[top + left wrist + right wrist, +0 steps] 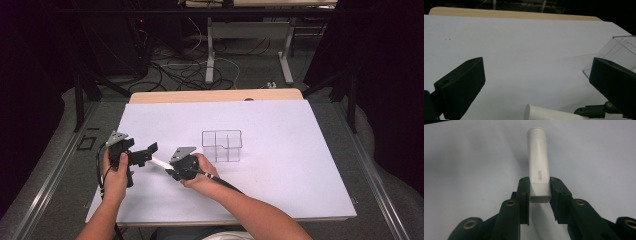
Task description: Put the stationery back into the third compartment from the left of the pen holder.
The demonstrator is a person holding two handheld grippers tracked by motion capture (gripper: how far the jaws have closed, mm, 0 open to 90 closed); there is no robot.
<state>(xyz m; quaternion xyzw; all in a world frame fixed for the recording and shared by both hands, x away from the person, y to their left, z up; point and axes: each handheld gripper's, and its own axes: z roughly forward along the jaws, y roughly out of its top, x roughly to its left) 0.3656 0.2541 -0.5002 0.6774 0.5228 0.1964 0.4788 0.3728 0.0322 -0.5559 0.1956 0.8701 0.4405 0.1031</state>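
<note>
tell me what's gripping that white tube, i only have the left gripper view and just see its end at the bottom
Observer: The right gripper is shut on the white tube, clamping its flat end between the fingers.
Operator: any print on it
Observer: Small grey lettering sits just above the clamped end, seen in the right gripper view.
Operator: how many cells in that clear box
Observer: The clear divided box shows three compartments from the high view and stands upright beyond the right hand.
</note>
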